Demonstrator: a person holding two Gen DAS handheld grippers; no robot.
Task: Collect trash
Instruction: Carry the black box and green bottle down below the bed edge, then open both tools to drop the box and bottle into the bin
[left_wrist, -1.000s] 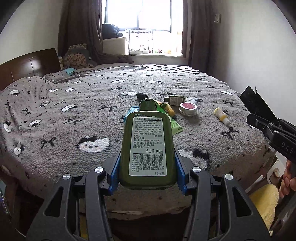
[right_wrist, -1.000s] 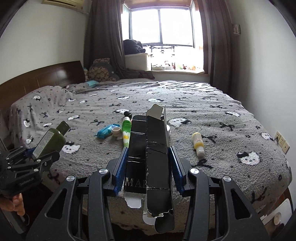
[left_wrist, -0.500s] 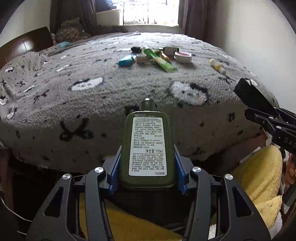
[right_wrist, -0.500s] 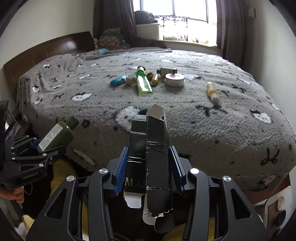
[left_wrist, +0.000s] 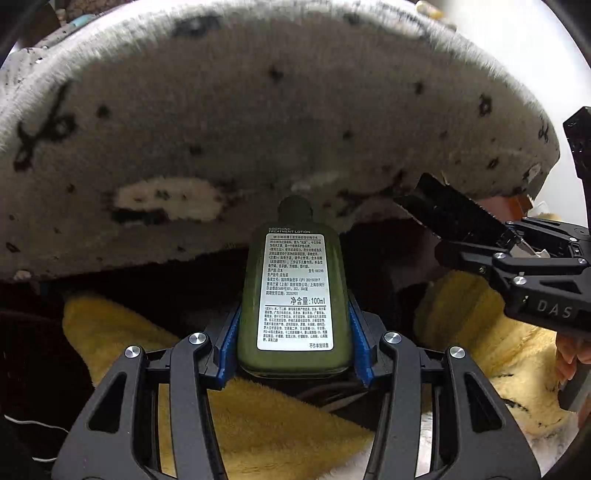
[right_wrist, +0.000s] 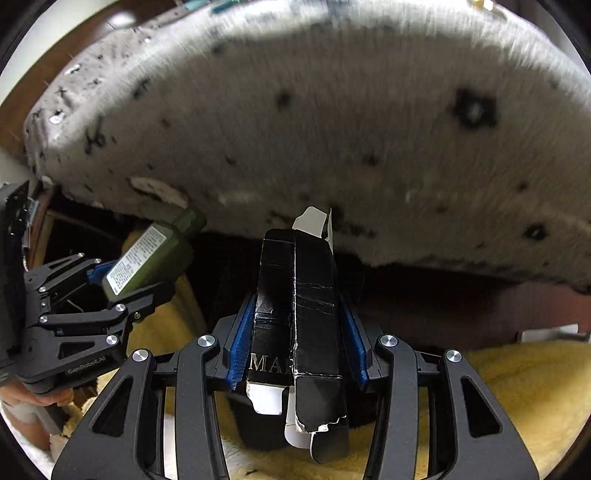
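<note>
My left gripper (left_wrist: 293, 343) is shut on a dark green lotion bottle (left_wrist: 294, 291) with a white label, cap pointing away from me. The blue pads press both sides of the bottle. My right gripper (right_wrist: 297, 341) is shut on a torn black carton (right_wrist: 299, 314) with white inner flaps. Each gripper shows in the other's view: the right gripper (left_wrist: 476, 236) with the carton (left_wrist: 447, 210) at the right, the left gripper (right_wrist: 136, 280) with the bottle (right_wrist: 151, 258) at the left. Both point steeply down, below the bed's edge.
The grey fleece bedspread (left_wrist: 258, 129) hangs over the bed's edge and fills the upper part of both views. Below it lies a yellow fluffy rug (left_wrist: 266, 424), with a dark gap under the bed. A hand (right_wrist: 33, 398) grips the left tool's handle.
Both grippers have dropped from above the bed to below its edge and tipped downward. The items on the bed top have slid out of sight. Bottle and carton stay held.
</note>
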